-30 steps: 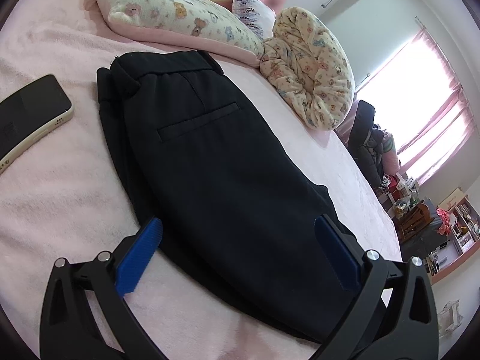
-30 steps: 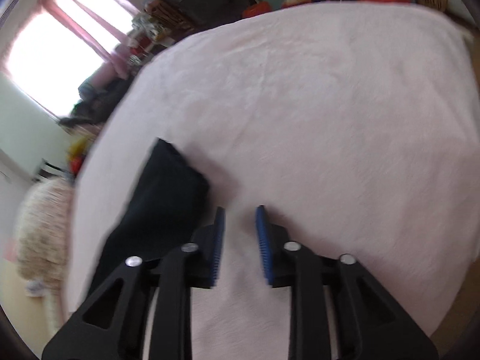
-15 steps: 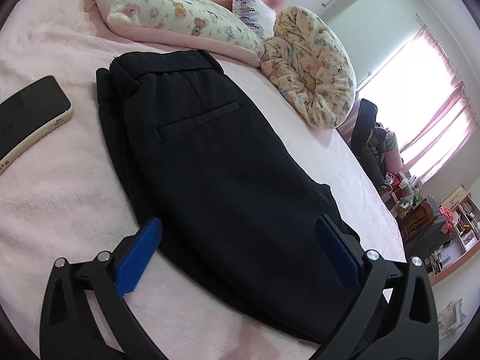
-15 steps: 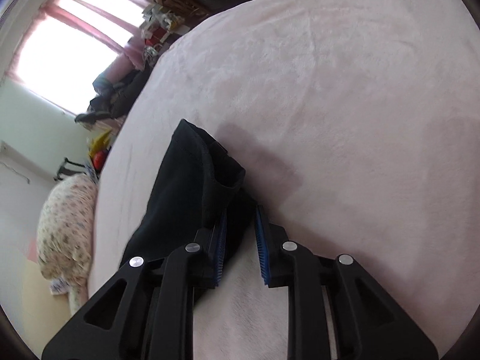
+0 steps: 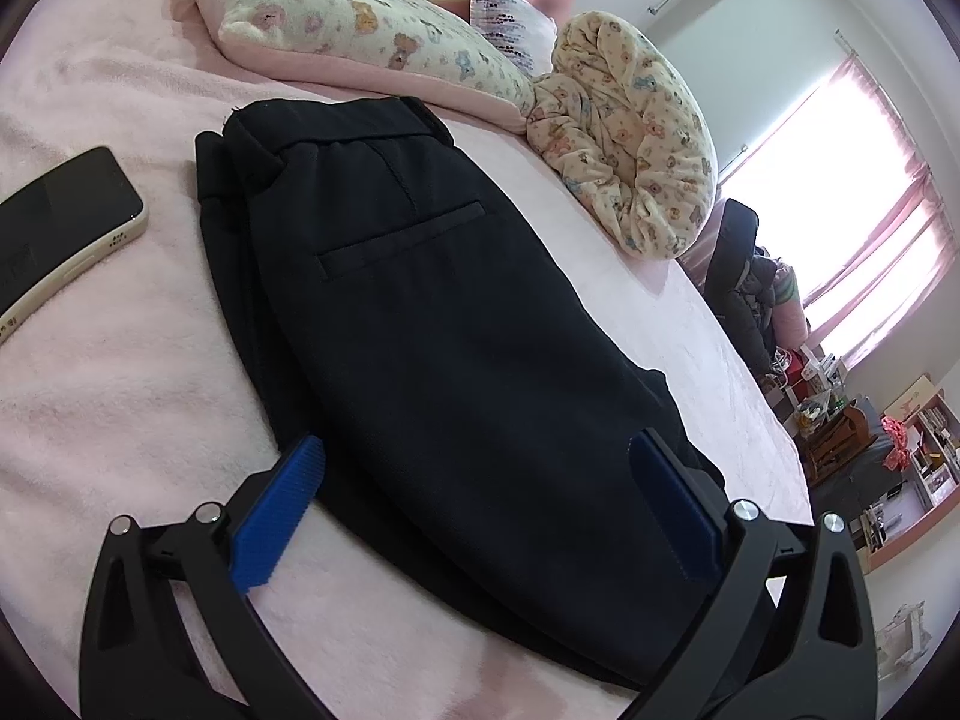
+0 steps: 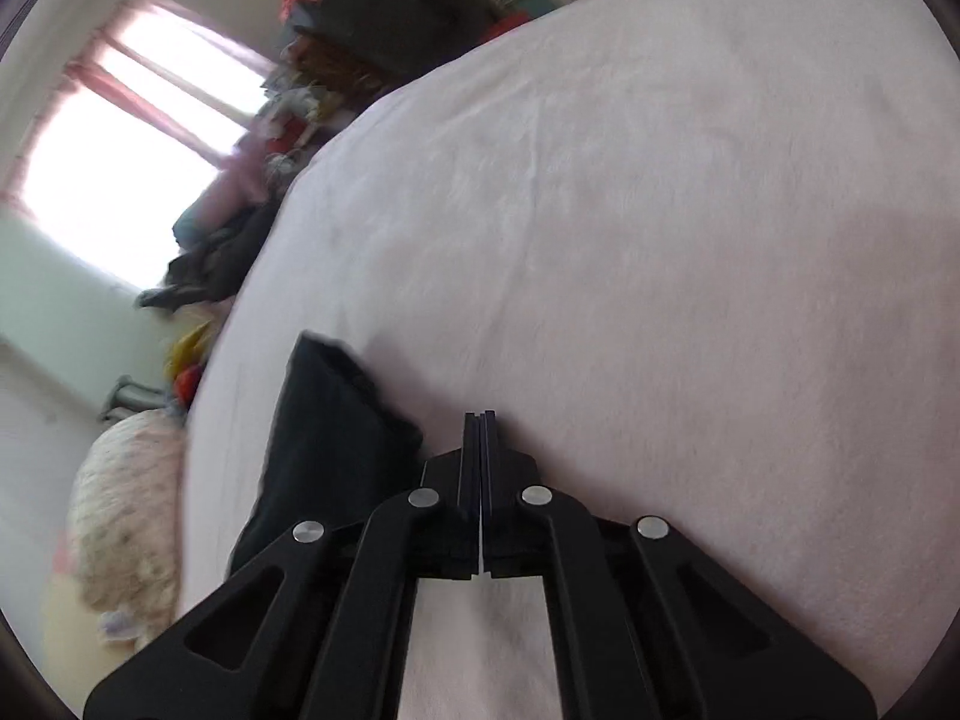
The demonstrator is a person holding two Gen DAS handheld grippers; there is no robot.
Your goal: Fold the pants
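pants (image 5: 444, 324) long axis runs near-to-far under my left gripper (image 5: 480, 504), spread wide | right gripper (image 6: 480, 438) pressed together, empty, hem just left of it

Left gripper (image 5: 474, 474): jaws spread wide, the two blue ribbed pads (image 5: 276, 519) well apart, one at the near left and one at the near right of its view; black linkage arms angle outward below them. Right gripper (image 6: 480, 429): jaws closed, the pads pressed face to face with only a thin seam between them, pointing to the far side; nothing visible lies between the pads.
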